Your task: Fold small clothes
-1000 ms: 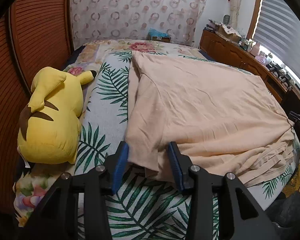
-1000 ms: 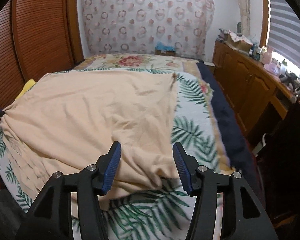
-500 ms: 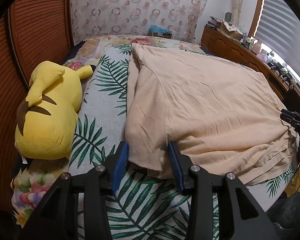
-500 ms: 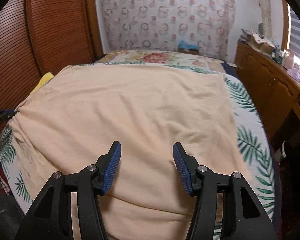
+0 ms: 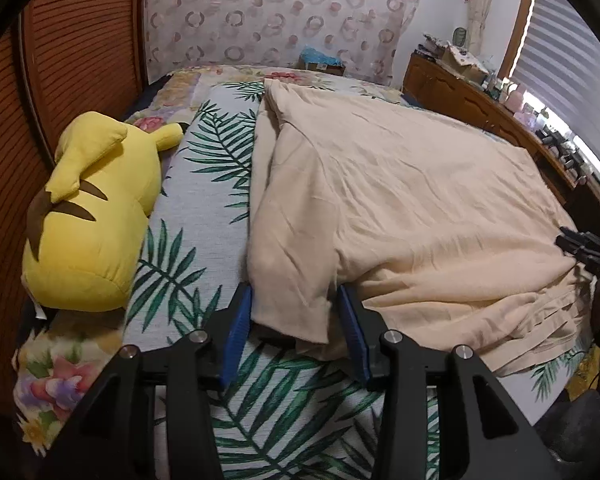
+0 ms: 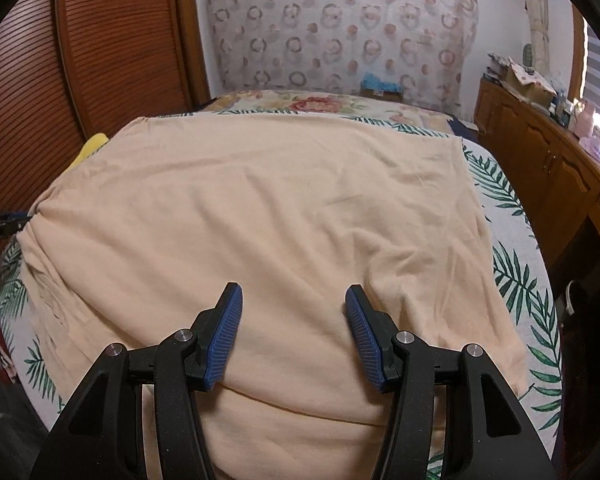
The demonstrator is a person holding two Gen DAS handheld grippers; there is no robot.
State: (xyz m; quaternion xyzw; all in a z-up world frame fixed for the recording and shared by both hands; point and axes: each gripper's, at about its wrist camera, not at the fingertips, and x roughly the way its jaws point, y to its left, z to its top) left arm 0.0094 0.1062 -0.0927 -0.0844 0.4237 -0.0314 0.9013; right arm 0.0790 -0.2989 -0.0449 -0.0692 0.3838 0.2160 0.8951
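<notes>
Left wrist view: peach garment (image 5: 412,208) spread flat on leaf-print bedspread (image 5: 188,248) for folding. Left gripper (image 5: 296,320) gapes around its near corner, likely to lift. Right gripper (image 6: 294,330), also unclosed, hovers mid-cloth. Yellow plush (image 5: 88,216) beside.

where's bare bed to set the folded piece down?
Free: the palm-print strip between the yellow plush toy and the peach garment; the near patch under the left tongs; a narrow strip right of the garment. The garment covers the middle, under the right tongs.
</notes>
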